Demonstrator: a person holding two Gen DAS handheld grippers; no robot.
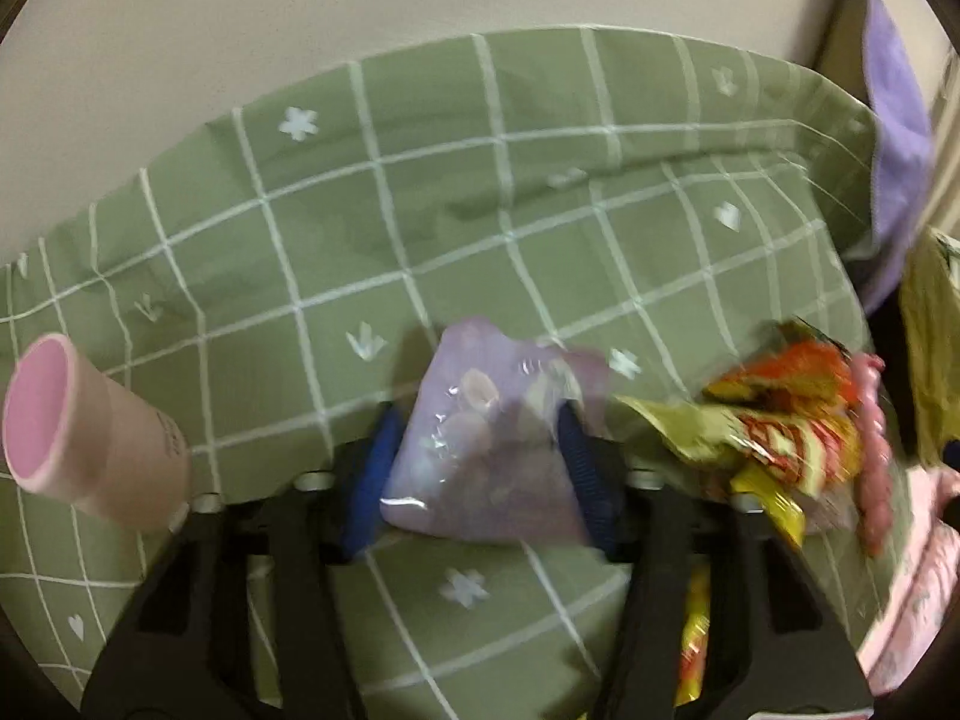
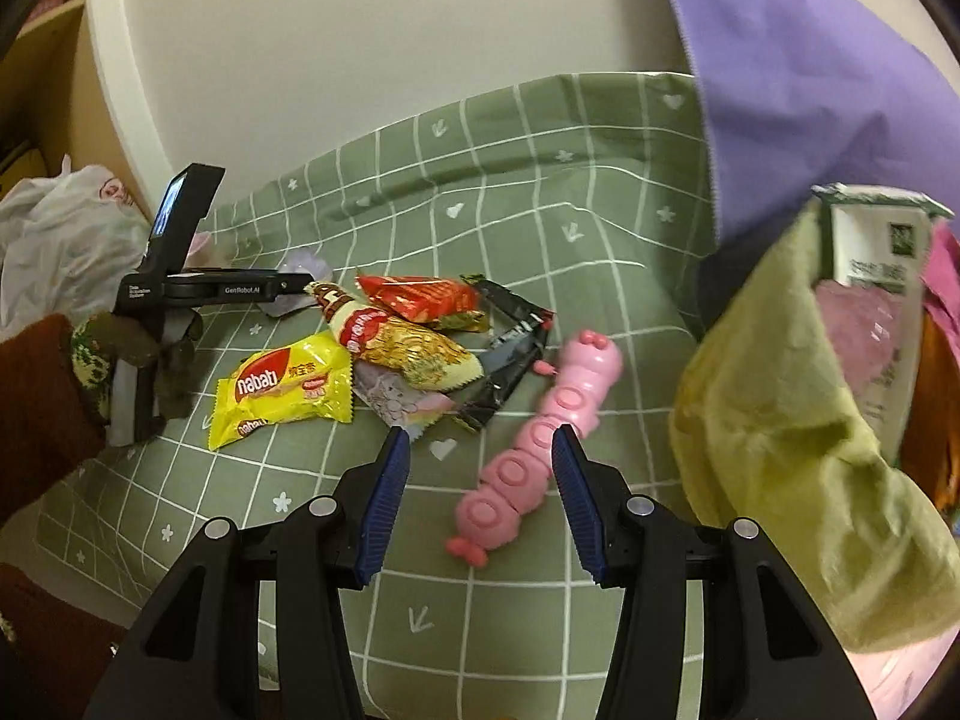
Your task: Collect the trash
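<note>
Between my left gripper (image 1: 480, 468) pads: lilac wrapper (image 1: 480, 438), seemingly pinched, view blurred. Right gripper (image 2: 480, 480) wide, empty; wrapper pile (image 2: 384, 354) at eleven o'clock. Next: lift, bin it.

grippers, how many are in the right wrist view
2: the right gripper at the bottom, astride the pink toy; the left gripper at far left, by the wrapper pile.

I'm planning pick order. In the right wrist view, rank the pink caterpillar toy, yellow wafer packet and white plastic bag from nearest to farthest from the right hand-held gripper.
1. Pink caterpillar toy, reaching between the fingers.
2. Yellow wafer packet, ahead-left.
3. White plastic bag, far left.
</note>
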